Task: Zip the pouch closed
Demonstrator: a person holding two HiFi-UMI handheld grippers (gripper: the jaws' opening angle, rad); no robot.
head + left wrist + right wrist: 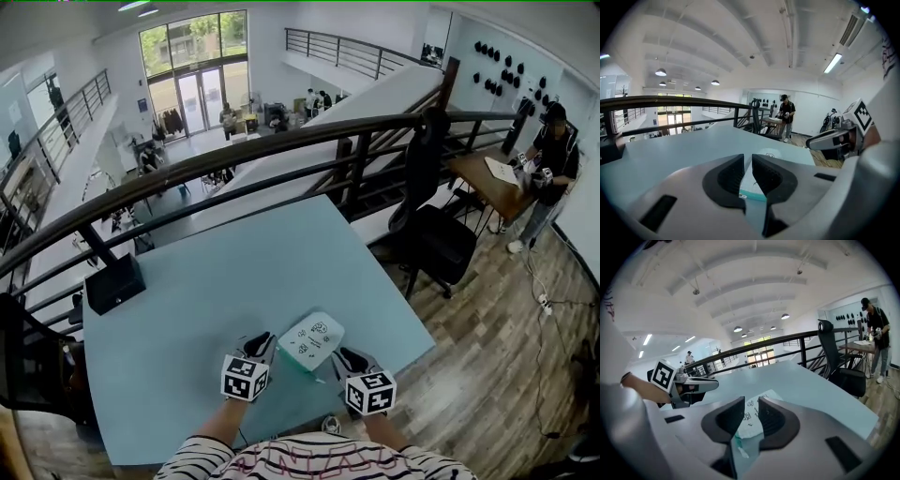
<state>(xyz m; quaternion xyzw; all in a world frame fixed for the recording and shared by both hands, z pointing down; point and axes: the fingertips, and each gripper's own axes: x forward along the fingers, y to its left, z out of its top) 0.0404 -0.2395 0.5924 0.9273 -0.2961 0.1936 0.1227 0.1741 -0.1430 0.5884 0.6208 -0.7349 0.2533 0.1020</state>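
Mezzanine, white walls, white ribbed ceiling with round lamps [661, 72] and a strip light [833, 63]; light blue table [234, 281] stood against a black curved railing [225, 156], black box [114, 283] on its far left corner; black office chair [436, 244] on the wooden plank floor [506, 356] to the right; wooden desk [487, 183] with a person [553, 164] standing beside it; tall glass doors [192, 84] bright with daylight on the lower floor

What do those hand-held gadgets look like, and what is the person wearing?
The left gripper and right gripper look alike: a pale grey plastic body, two jaws lined with curved black pads, and a white cube printed with black square markers. The person wears a black-and-white striped top.
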